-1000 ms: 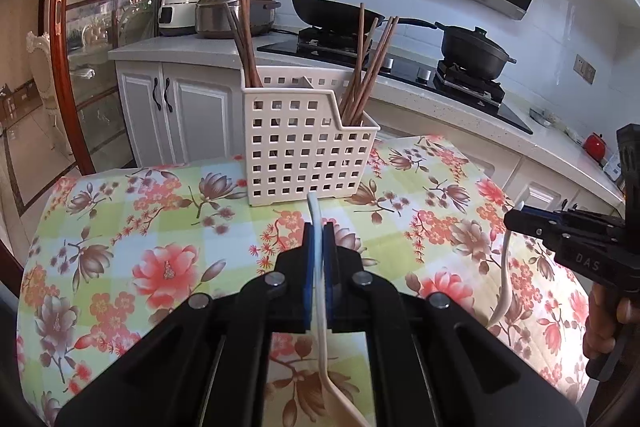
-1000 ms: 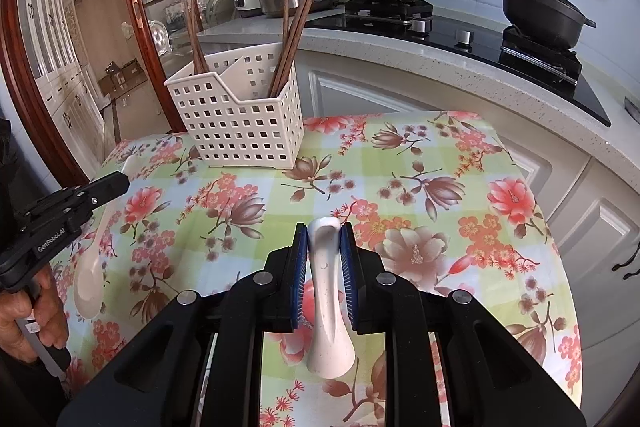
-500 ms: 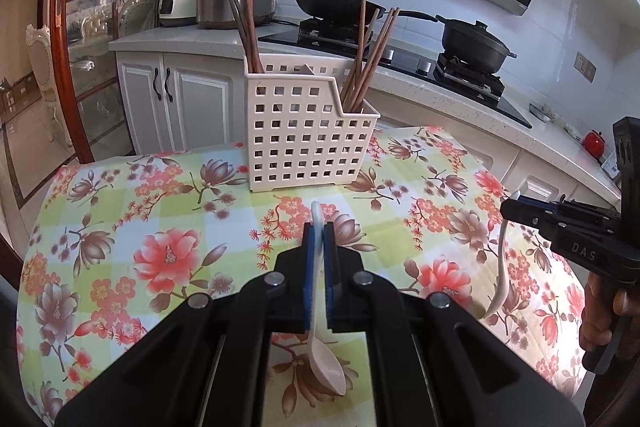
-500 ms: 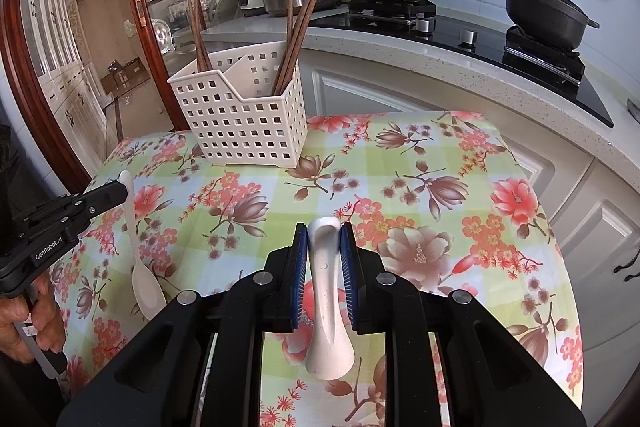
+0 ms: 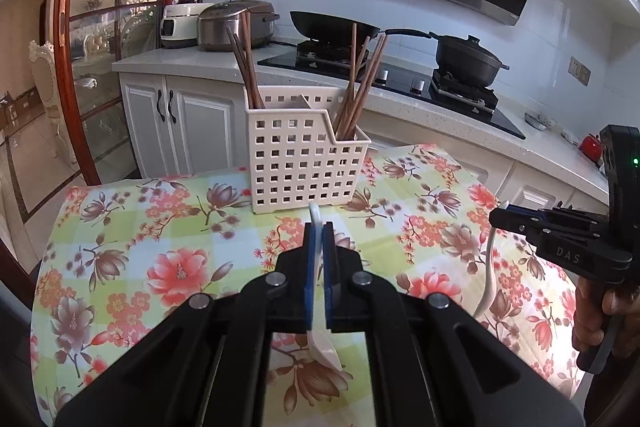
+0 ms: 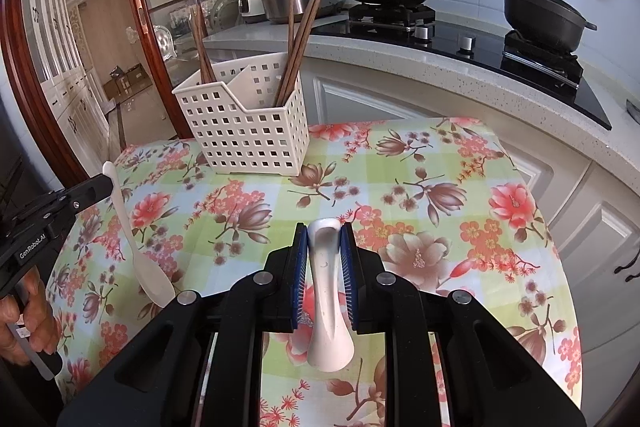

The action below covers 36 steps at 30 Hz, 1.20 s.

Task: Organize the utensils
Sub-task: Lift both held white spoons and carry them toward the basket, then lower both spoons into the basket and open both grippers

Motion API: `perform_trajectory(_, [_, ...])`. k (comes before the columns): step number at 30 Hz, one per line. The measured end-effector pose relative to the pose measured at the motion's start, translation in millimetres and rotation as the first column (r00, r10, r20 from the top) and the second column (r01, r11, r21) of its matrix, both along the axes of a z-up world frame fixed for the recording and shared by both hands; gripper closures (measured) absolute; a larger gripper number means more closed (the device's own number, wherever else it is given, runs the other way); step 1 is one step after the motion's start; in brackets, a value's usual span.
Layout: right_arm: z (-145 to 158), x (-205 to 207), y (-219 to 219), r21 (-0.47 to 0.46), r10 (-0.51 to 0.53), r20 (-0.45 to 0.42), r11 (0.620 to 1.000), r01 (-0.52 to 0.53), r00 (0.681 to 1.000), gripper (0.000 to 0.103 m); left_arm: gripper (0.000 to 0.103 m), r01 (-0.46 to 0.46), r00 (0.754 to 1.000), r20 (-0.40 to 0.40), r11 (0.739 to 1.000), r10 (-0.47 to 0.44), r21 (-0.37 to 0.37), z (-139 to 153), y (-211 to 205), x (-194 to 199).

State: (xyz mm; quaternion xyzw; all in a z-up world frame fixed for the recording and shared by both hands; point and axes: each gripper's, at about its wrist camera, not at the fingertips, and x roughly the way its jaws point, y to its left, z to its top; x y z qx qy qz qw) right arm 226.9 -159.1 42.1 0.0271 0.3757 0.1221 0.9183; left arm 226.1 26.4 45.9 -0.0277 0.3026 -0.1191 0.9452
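White ceramic fills both grips. On the left, the left hand-held gripper [image 5: 318,247] is closed narrowly on the thin handle of a white spoon [image 5: 325,345], bowl hanging down toward the floral cloth of the bench [image 5: 120,227]. Compared with a second ago, this spoon rides higher and its bowl has swung clear of the cloth, and the basket sits a little lower in the left wrist view, so the hand looks to have lifted. I judge this to be the carry toward the basket, not yet the drop.

At the bench's far edge stands the cream lattice basket [image 5: 304,163], split by a divider, with brown chopsticks [image 5: 360,83] leaning in its left and right compartments. No spoon is in it yet, so the sorting of spoons remains to be done.

On the right, the right hand-held gripper [image 6: 324,247] clamps a second white spoon [image 6: 329,291] across its wider handle, bowl down, above the near-middle of the bench. It has barely shifted over the last second; the left hand seems to go first.

Both spoon bowls are partly cut off by the gripper bodies, so whether either touches the cloth is hard to make out. The basket's inside floor is hidden, and which compartment suits spoons cannot be told.
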Motion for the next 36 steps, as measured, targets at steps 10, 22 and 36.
perform_trajectory(10, [12,-1,3,0.001,0.003,0.017,1.0,-0.003,1.0,0.085,0.099,0.009,1.0,0.012,1.0,-0.009,-0.003,4,-1,1])
perform_trajectory(22, [80,35,17,0.029,0.042,0.123,0.999,-0.046,0.992,0.085,0.099,0.043,0.994,0.101,0.999,-0.044,0.01,57,-1,19])
perform_trajectory(36, [140,129,48,0.177,-0.045,0.191,0.984,0.011,0.98,0.085,0.099,0.034,0.971,0.236,0.999,-0.04,0.026,146,1,100])
